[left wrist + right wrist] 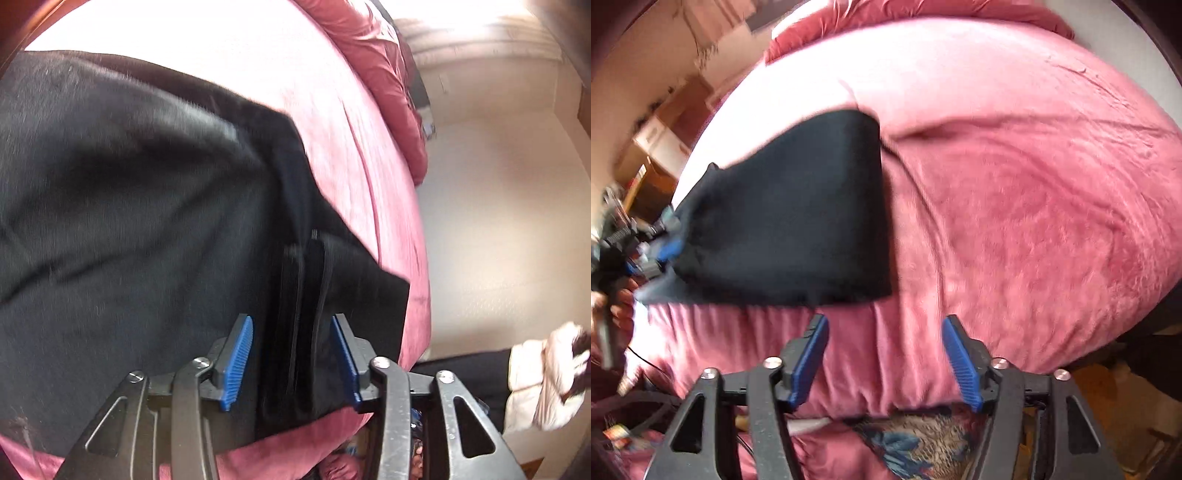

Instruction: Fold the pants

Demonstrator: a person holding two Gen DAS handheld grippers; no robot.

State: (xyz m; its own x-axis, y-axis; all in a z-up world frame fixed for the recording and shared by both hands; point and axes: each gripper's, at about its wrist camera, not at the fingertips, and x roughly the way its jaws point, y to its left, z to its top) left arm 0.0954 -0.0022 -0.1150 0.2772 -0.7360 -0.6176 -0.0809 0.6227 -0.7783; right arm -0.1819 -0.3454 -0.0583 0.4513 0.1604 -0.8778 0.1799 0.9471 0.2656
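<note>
pants [147, 206]: black, lying on the bed, folded into a thick stack; in the right wrist view they [798, 218] sit on the left half of the bed, near its front edge, with a straight right edge.
layers: several folded edges of the pants show stacked between the left gripper's fingers, near the bed's front edge.
left gripper [291, 354]: blue-padded fingers spread apart on either side of the stacked edges, not pressed on them; released. in the right wrist view it [663, 245] shows at the left end of the pants, blurred, right against the cloth; whether it touches cannot be told there.
right gripper [884, 354]: released, fingers wide apart, hovering over bare bedspread just near of the pants' front edge, holding nothing.
bed [1015, 206]: covered in a pink-red plush bedspread, creased to the right of the pants; it [354, 155] runs far and right of the pants in the left wrist view.
floor [509, 221]: pale, to the right of the bed in the left wrist view.
rug [923, 443]: patterned, blue and tan, below the bed's front edge between the right gripper's arms.
furniture [661, 147]: light wooden pieces at far left, blurred.
</note>
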